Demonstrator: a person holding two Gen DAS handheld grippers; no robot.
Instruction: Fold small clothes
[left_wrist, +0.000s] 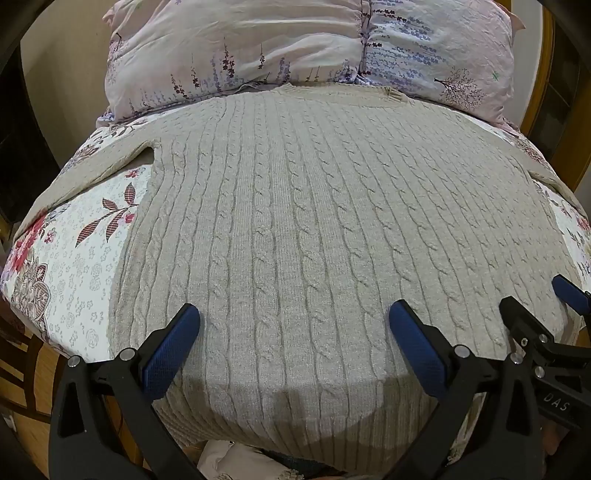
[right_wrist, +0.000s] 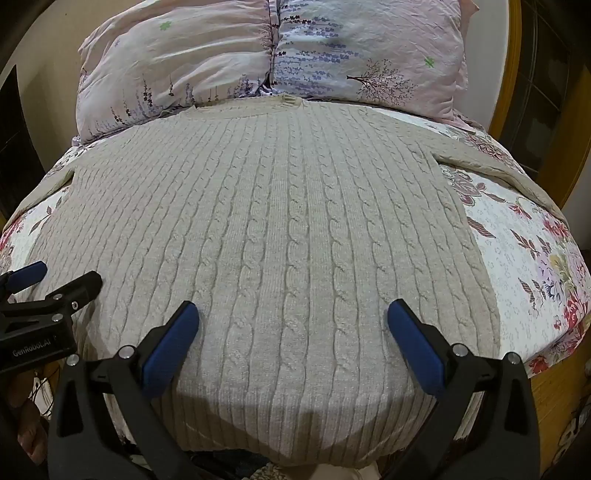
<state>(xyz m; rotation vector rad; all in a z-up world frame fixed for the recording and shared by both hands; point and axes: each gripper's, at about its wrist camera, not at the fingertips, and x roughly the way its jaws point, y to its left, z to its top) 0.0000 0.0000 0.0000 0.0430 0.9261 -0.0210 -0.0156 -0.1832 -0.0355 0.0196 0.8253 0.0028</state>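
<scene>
A beige cable-knit sweater (left_wrist: 303, 221) (right_wrist: 280, 229) lies flat on a floral bedsheet (left_wrist: 74, 266) (right_wrist: 532, 258), collar toward the pillows, sleeves spread to both sides. Its ribbed hem hangs over the near edge of the bed. My left gripper (left_wrist: 293, 317) hovers open over the lower part of the sweater, nothing between its blue pads. My right gripper (right_wrist: 291, 314) is open as well, just above the knit near the hem. In the left wrist view the right gripper (left_wrist: 535, 295) shows at the right edge; in the right wrist view the left gripper (right_wrist: 62, 280) shows at the left.
Two pale floral pillows (left_wrist: 295, 48) (right_wrist: 273, 51) lie against the head of the bed, touching the sweater's collar. A wooden bed frame (right_wrist: 509, 74) curves at the right. Wooden floor (left_wrist: 40, 369) shows beside the bed, and other fabric (left_wrist: 236, 461) lies below the hem.
</scene>
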